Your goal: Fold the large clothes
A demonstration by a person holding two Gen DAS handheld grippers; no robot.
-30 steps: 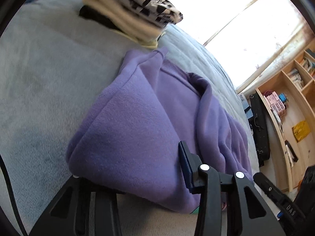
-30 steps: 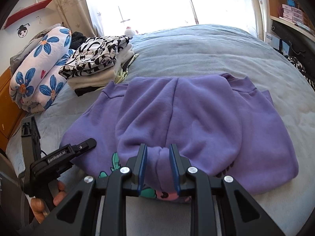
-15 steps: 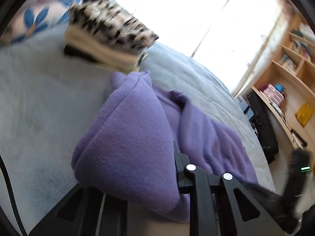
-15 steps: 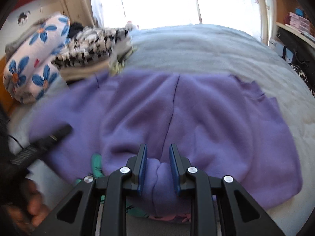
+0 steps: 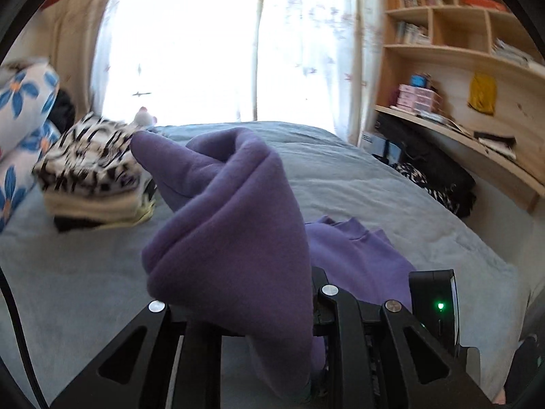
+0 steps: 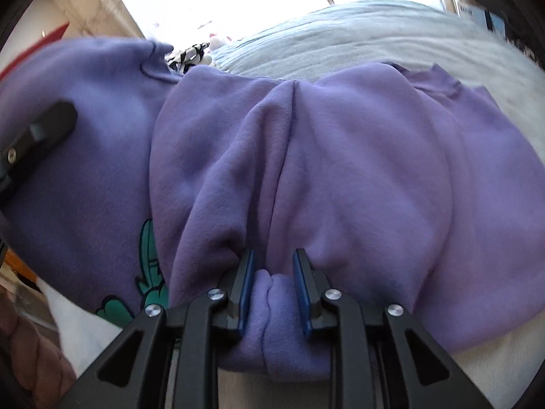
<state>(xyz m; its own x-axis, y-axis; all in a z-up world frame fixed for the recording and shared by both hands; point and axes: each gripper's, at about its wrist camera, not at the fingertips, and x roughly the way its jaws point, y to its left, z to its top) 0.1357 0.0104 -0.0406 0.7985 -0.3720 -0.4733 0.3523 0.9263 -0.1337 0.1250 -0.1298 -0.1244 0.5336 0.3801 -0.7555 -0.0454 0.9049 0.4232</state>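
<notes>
A purple sweatshirt (image 6: 340, 156) lies on the grey bed (image 6: 357, 37), with a green cartoon print (image 6: 148, 269) showing under its folded-over half. My right gripper (image 6: 272, 283) is shut on a bunched fold at the sweatshirt's near edge. My left gripper (image 5: 245, 293) is shut on another part of the sweatshirt (image 5: 238, 225) and holds it up off the bed as a tall peak. That cloth hides most of its fingers. In the right wrist view the raised side hangs at the left behind a black finger (image 6: 51, 122) of the left gripper.
A stack of folded clothes (image 5: 92, 173) with a black-and-white top layer sits on the bed's far left, beside floral pillows (image 5: 20, 119). Wooden shelves (image 5: 460, 51) and dark bags (image 5: 432, 170) line the right side. A bright curtained window (image 5: 221, 41) is behind the bed.
My left gripper closed on the sweatshirt, rolled upright and rose, lifting that side off the bed. My right gripper kept its grip and sank closer to the cloth.
</notes>
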